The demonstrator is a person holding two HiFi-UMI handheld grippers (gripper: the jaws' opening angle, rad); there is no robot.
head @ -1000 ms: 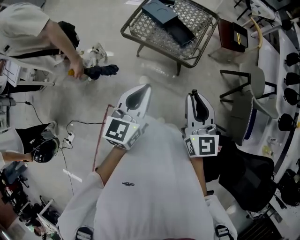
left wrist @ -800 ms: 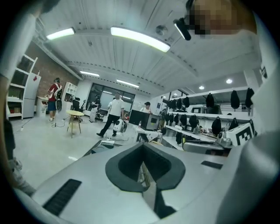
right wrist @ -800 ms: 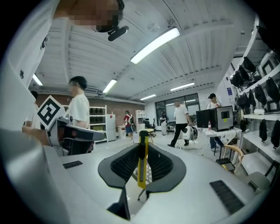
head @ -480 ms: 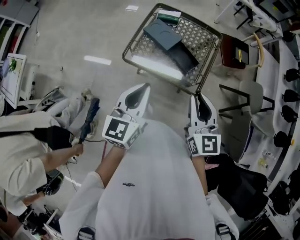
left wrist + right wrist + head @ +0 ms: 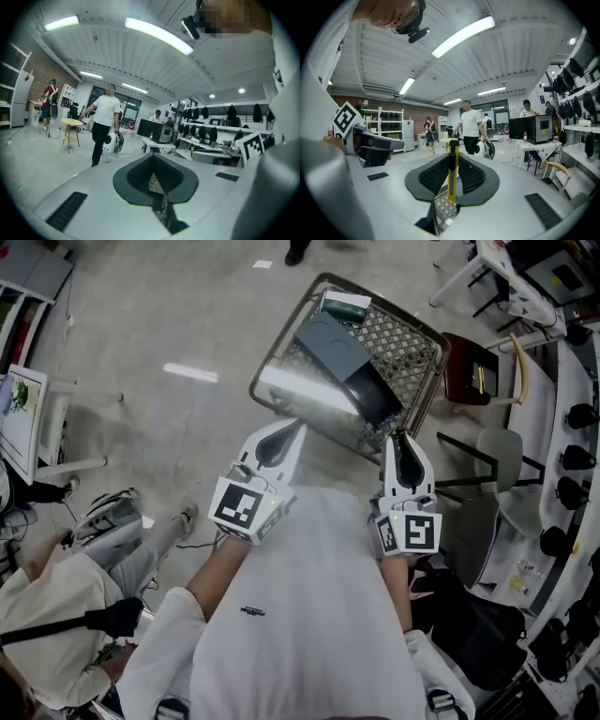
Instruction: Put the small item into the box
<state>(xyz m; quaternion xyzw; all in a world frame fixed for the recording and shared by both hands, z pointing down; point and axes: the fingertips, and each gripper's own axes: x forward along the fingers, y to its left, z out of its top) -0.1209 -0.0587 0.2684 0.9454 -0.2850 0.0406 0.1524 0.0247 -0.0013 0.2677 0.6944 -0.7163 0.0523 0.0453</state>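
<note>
A dark flat box [image 5: 330, 341] lies on a low table [image 5: 412, 334] with a mesh top, just beyond both grippers in the head view. My right gripper [image 5: 396, 435] points at the table's near edge. In the right gripper view its jaws [image 5: 452, 159] are shut on a thin yellow item with a black tip [image 5: 452, 180], held upright. My left gripper [image 5: 296, 423] is level with it to the left. In the left gripper view its jaws [image 5: 153, 158] are shut with nothing between them, and the mesh [image 5: 155, 185] shows below.
A green-and-white packet [image 5: 345, 306] lies at the table's far edge. A dark red stool [image 5: 473, 371] and grey chairs [image 5: 487, 507] stand to the right. A person [image 5: 56, 634] crouches at lower left. Other people walk in the room beyond [image 5: 469, 124].
The mesh table with the box has come nearer to the grippers in the head view. The person at the left has shifted down the frame. Both grippers keep their pose.
</note>
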